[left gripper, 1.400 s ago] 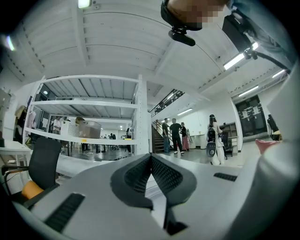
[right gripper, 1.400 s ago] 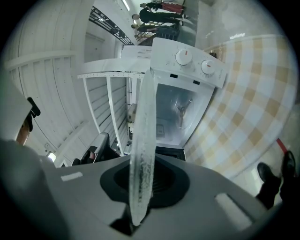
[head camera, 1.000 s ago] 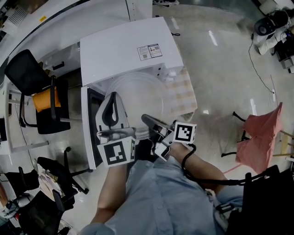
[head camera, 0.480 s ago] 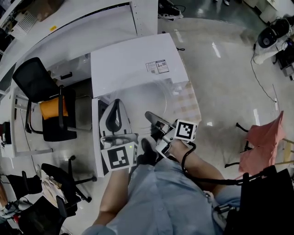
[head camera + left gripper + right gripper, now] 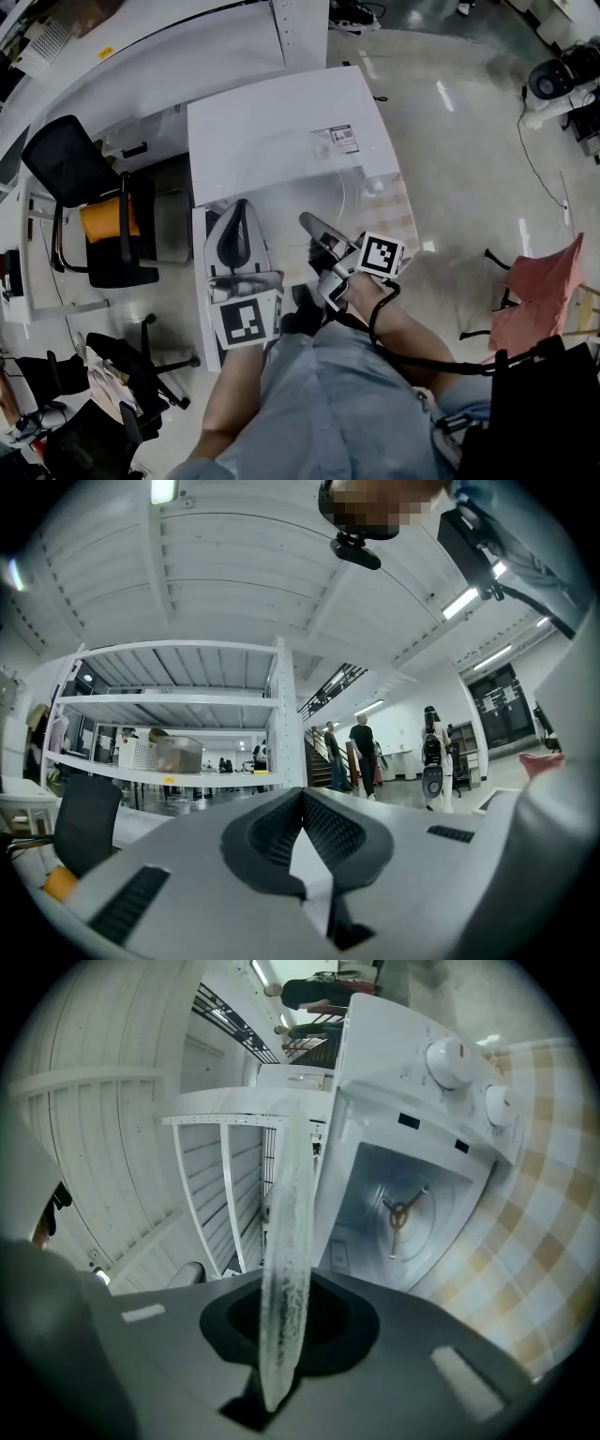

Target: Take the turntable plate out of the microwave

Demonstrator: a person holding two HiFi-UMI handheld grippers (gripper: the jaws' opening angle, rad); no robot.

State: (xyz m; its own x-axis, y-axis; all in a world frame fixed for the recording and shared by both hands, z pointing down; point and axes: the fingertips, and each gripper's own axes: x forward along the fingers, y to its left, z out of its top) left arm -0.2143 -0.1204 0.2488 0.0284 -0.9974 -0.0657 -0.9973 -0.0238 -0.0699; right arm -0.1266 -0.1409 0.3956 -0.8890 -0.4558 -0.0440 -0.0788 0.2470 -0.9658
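My right gripper (image 5: 289, 1326) is clamped on the rim of the glass turntable plate (image 5: 286, 1222), which shows edge-on in its own view. My left gripper (image 5: 302, 799) has its fingers together on nothing. Only the right gripper view looks into the microwave (image 5: 412, 1119) cavity beyond, with its three-armed hub (image 5: 398, 1213); the head view shows the plate as a faint disc in front of the opening.

No legible text in any view. Microwave (image 5: 272, 131) top, near right front corner: white label (image 5: 336, 141), 2 printed panels, print too small to read. Left cube (image 5: 242, 323), right cube (image 5: 381, 255): 1 black-and-white square marker each on upward face, pattern only.
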